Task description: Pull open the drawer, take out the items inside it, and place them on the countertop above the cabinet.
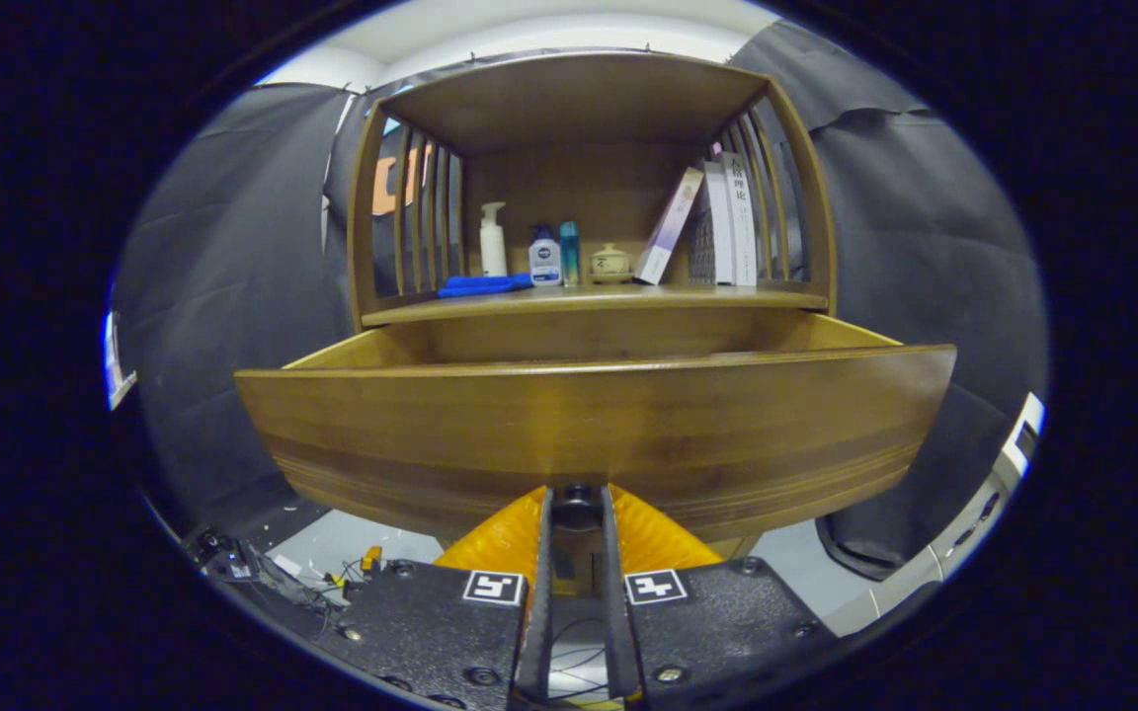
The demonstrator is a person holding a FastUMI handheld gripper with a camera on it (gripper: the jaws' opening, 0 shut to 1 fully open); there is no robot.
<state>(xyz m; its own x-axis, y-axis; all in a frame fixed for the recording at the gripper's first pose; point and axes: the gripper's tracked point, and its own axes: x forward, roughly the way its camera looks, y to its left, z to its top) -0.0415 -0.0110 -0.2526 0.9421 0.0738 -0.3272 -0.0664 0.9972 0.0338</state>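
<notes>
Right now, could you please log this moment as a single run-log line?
phase: drawer pulled open | tool: shut on small dark drawer knob | brown wooden drawer: extended, contents hidden | wooden countertop: bottles, blue cloth, books

Countertop [589, 299] sits above the pulled-out drawer [589, 425]. On it: blue cloth [483, 285], white pump bottle [493, 240], two small bottles [554, 256], a little jar [610, 263]. Books [717, 222] lean at the right end.
</notes>
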